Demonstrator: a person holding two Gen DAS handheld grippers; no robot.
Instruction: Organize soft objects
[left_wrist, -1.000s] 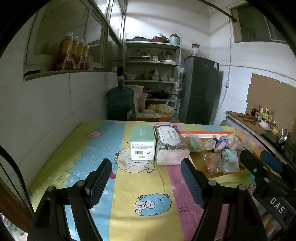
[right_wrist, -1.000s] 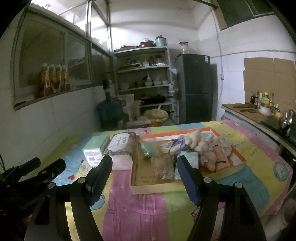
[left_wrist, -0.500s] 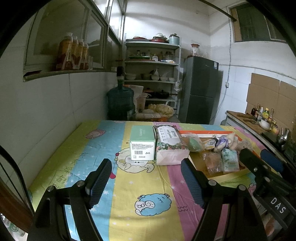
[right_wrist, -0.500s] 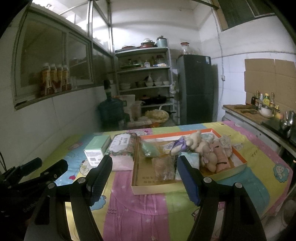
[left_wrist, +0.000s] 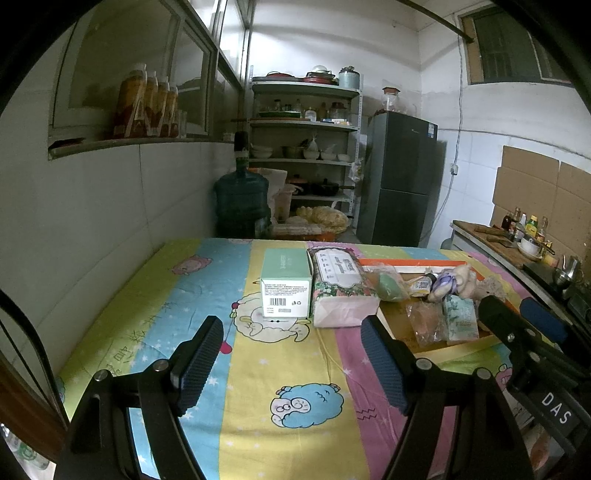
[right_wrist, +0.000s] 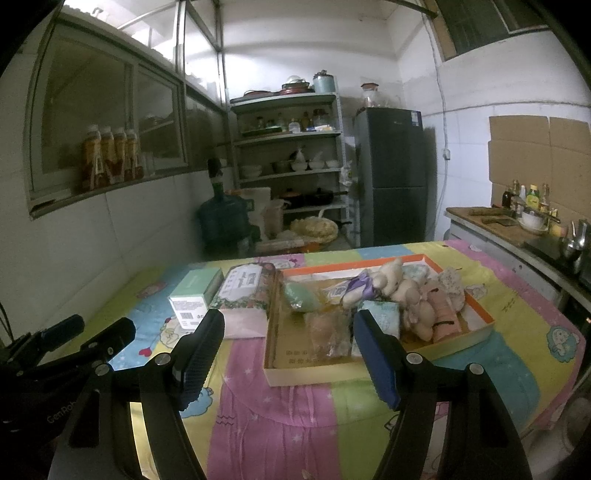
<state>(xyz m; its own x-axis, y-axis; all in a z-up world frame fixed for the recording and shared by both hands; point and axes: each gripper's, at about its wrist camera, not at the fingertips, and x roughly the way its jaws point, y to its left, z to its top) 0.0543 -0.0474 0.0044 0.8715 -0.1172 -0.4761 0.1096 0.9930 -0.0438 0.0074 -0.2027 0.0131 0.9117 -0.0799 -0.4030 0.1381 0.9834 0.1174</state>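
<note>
My left claw (left_wrist: 291, 360) hangs open and empty above the cartoon-print cloth (left_wrist: 258, 369) covering the worktop, its ribbed pads well apart. My right claw (right_wrist: 286, 354) is likewise spread wide with nothing between its pads, poised over the near edge of the shallow cardboard tray (right_wrist: 476, 334), which serves as the landmark here. Inside the tray lie the soft objects: a clear crinkled packet (right_wrist: 327, 330) near the front wall, a mint tissue pack (right_wrist: 382, 317) just beside it, a green pouch (right_wrist: 301, 297) toward the tray's left rear, and a heap of plush toys (right_wrist: 413, 299) filling its right half, one with a purple ribbon (right_wrist: 360, 286). Just outside the tray's left wall rests a floral tissue pack (left_wrist: 341, 284), and left of that, touching or nearly touching it, stands a mint-green carton (left_wrist: 285, 286) with a barcode facing me. Beyond the tray's far end, off the worktop, a blue water jug (left_wrist: 242, 205) sits on the floor beside a metal shelf rack (left_wrist: 304, 158) stacked with dishes and pots. A dark refrigerator (left_wrist: 400, 181) stands right of the rack.
</note>
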